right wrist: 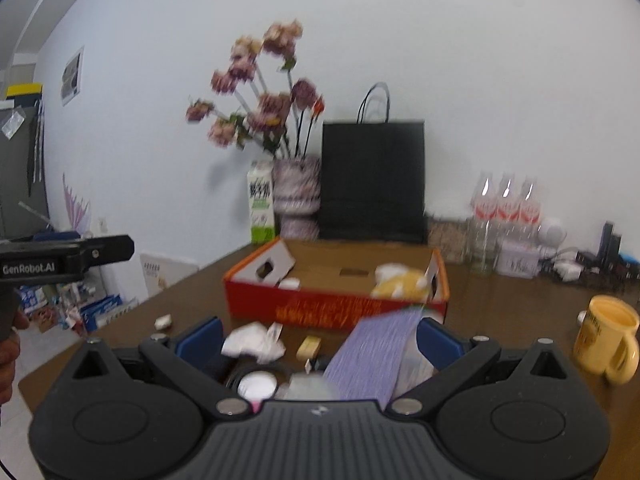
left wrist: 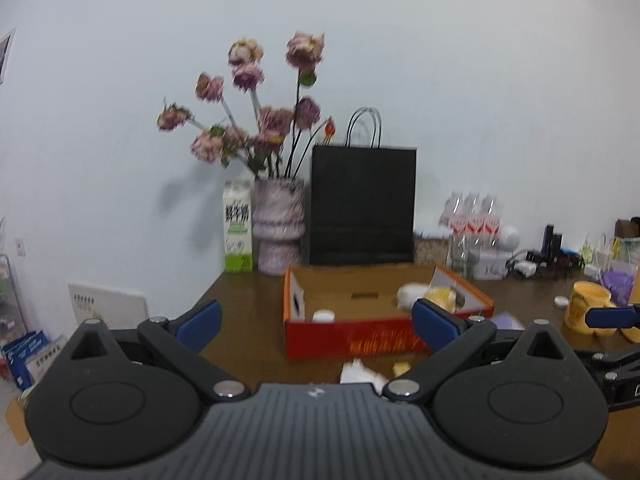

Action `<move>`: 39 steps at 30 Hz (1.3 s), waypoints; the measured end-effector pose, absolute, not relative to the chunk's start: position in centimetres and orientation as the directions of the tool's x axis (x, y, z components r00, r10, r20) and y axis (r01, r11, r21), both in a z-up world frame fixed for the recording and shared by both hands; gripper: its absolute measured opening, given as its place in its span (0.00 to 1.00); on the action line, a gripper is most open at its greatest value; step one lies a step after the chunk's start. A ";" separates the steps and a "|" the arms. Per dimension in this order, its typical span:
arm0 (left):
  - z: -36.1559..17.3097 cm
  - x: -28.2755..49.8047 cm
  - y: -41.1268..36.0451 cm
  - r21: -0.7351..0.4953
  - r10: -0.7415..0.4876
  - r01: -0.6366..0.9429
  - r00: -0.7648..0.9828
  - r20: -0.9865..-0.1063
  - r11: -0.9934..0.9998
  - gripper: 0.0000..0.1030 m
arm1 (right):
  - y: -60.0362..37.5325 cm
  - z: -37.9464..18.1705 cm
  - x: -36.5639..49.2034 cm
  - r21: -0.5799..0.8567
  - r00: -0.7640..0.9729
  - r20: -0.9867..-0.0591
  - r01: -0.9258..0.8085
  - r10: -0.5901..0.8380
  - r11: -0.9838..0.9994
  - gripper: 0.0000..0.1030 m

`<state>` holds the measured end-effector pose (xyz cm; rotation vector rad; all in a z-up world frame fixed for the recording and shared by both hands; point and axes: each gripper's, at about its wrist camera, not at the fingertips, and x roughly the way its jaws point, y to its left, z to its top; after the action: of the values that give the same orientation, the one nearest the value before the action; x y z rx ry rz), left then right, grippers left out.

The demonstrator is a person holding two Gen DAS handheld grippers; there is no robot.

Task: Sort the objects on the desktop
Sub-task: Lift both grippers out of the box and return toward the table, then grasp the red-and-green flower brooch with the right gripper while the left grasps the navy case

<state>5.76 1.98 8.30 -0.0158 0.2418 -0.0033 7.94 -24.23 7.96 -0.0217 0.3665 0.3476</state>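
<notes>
A red and orange cardboard box [left wrist: 352, 338] [right wrist: 320, 306] lies open on the brown table, holding a yellow and white plush toy [left wrist: 430, 294] [right wrist: 400, 282] and a small white jar [left wrist: 323, 315]. In front of it lie a crumpled white tissue [right wrist: 256, 342] [left wrist: 360, 372], a small yellow block [right wrist: 309, 346] [left wrist: 401, 368], a white round lid [right wrist: 258, 386] and a purple packet [right wrist: 372, 356]. My right gripper [right wrist: 320, 342] hangs open over these; the packet leans by its right finger. My left gripper [left wrist: 318, 324] is open with nothing in it, facing the box.
A yellow mug [right wrist: 608, 340] [left wrist: 588, 308] stands at the right. A black paper bag [left wrist: 362, 204], a vase of flowers [left wrist: 278, 224], a milk carton [left wrist: 237, 226] and bottles [right wrist: 506, 208] line the wall. A small white piece [right wrist: 163, 322] lies near the table's left edge.
</notes>
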 end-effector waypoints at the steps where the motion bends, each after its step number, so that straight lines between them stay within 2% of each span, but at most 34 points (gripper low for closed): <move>1: 7.9 5.6 2.2 -0.016 -0.002 -0.003 0.968 -0.252 1.000 1.00 | -24.0 7.3 7.7 0.044 0.868 -0.369 -0.341 0.333 0.939 1.00; 8: 3.6 5.1 4.1 -0.016 0.030 -0.039 0.927 -0.373 0.999 1.00 | -22.1 3.1 6.8 0.038 0.812 -0.478 -0.362 0.335 0.931 1.00; 13: 0.9 4.9 5.4 -0.021 0.045 -0.061 0.893 -0.449 0.998 1.00 | -20.5 1.0 6.6 0.043 0.774 -0.524 -0.394 0.357 0.918 0.98; 17: -0.3 4.7 6.1 -0.028 0.048 -0.071 0.873 -0.485 0.997 1.00 | -19.2 -0.1 6.7 0.041 0.743 -0.552 -0.429 0.378 0.903 0.91; 22: -1.0 4.8 6.5 -0.034 0.044 -0.071 0.862 -0.506 0.997 1.00 | -18.4 -1.2 7.7 0.056 0.717 -0.582 -0.434 0.382 0.899 0.88; 24: -1.1 4.8 6.6 -0.036 0.041 -0.069 0.860 -0.508 0.997 1.00 | -18.3 -1.4 8.0 0.067 0.714 -0.583 -0.434 0.388 0.899 0.82; 27: -1.2 5.0 6.5 -0.037 0.037 -0.066 0.858 -0.512 0.997 1.00 | -18.4 -1.4 8.0 0.067 0.720 -0.572 -0.438 0.394 0.897 0.66; 28: -1.2 5.0 6.5 -0.038 0.035 -0.063 0.857 -0.514 0.997 1.00 | -18.3 -1.4 8.0 0.060 0.721 -0.570 -0.441 0.393 0.896 0.56; 31: -1.3 5.2 6.2 -0.038 0.027 -0.055 0.855 -0.519 0.998 1.00 | -18.3 -1.4 7.9 0.045 0.723 -0.569 -0.449 0.393 0.892 0.46; 39: -1.2 5.9 5.0 -0.028 0.005 -0.023 0.855 -0.519 0.999 1.00 | -19.1 -0.8 7.8 0.066 0.734 -0.533 -0.459 0.420 0.886 0.41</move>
<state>5.92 4.99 -1.19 -0.0338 0.5456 0.0142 7.78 -19.14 -0.85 -0.0713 0.5686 0.4832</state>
